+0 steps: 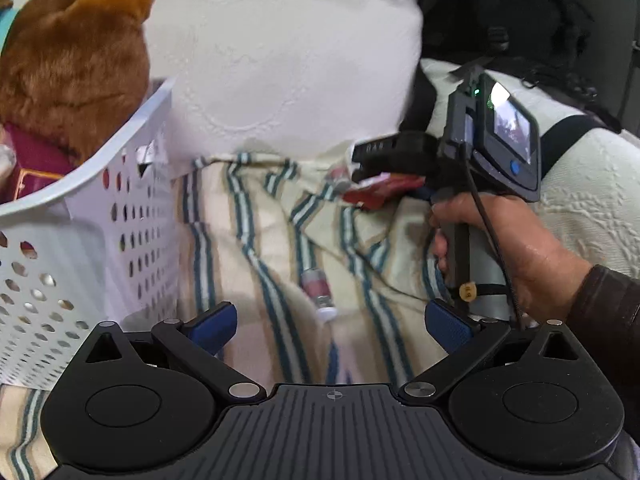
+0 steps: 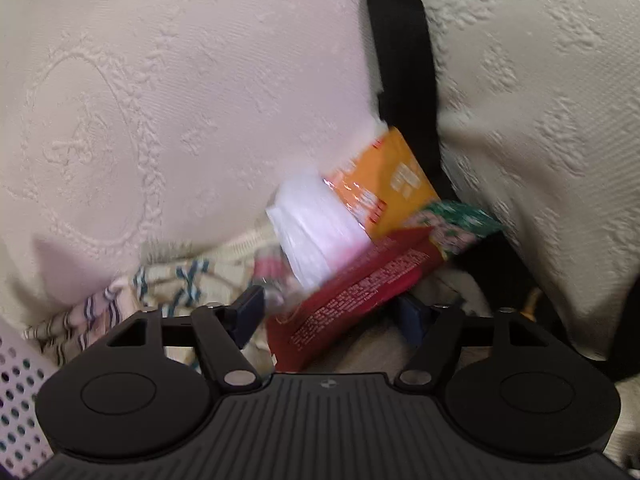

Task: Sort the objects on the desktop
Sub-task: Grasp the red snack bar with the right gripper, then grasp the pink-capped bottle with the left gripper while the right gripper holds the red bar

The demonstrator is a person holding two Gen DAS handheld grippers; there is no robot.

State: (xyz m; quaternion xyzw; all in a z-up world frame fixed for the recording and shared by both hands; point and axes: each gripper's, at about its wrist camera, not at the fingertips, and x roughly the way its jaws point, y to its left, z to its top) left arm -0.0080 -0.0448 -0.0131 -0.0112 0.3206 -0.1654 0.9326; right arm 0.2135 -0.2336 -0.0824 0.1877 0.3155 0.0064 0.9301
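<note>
My left gripper (image 1: 330, 326) is open and empty above a striped cloth (image 1: 280, 240). A small pink bottle with a white cap (image 1: 319, 291) lies on the cloth just ahead of it. My right gripper (image 2: 332, 312) has its jaws around a red snack packet (image 2: 352, 292); whether they press on it I cannot tell. An orange packet (image 2: 396, 184), a green packet (image 2: 456, 224) and a blurred white-wrapped item (image 2: 316, 224) lie right behind it. The left wrist view shows the right gripper (image 1: 380, 160) over the red packet (image 1: 380, 192).
A white perforated basket (image 1: 80, 232) stands at the left, holding a brown plush toy (image 1: 68, 60); its corner shows in the right wrist view (image 2: 16, 380). White embossed cushions (image 2: 180, 100) and a black strap (image 2: 404, 48) rise behind the packets.
</note>
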